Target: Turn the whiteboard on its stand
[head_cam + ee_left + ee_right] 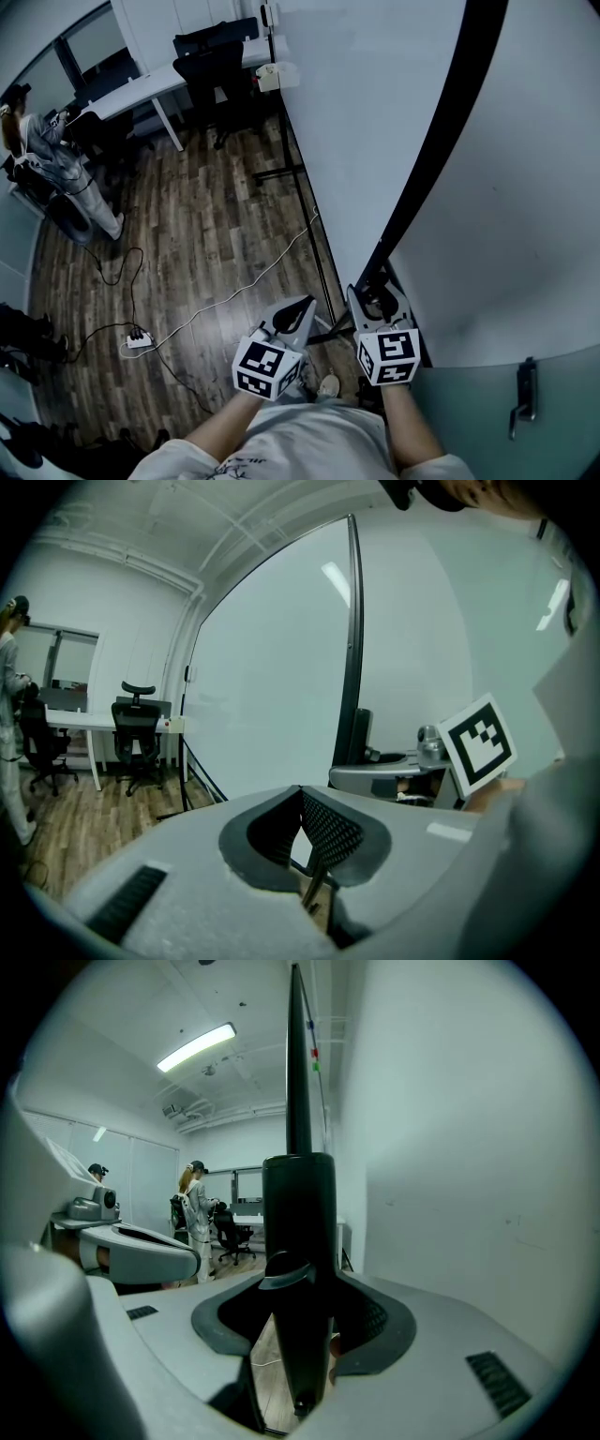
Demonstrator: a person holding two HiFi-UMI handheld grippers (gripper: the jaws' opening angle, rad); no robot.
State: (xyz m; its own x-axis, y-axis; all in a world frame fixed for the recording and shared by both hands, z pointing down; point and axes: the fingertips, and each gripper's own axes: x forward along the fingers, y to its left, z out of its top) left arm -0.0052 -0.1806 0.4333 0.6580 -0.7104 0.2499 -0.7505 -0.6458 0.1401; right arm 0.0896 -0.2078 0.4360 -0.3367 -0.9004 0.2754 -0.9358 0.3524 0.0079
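While the whiteboard [375,122] stands upright on the wood floor [206,234], right in front of the person, the right gripper [380,298] clamps its black side frame [448,141] between widely spread jaws. The left gripper [298,314] hovers just beside it, jaws together, holding nothing. One whiteboard, two grippers, two black office chairs [211,66], one white desk [141,86], one power strip [138,340].

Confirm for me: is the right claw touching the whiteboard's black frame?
Touching. The right gripper view shows the right claw closed on the whiteboard's black frame, which fills the gap, with the jaws pressing on both of its sides.
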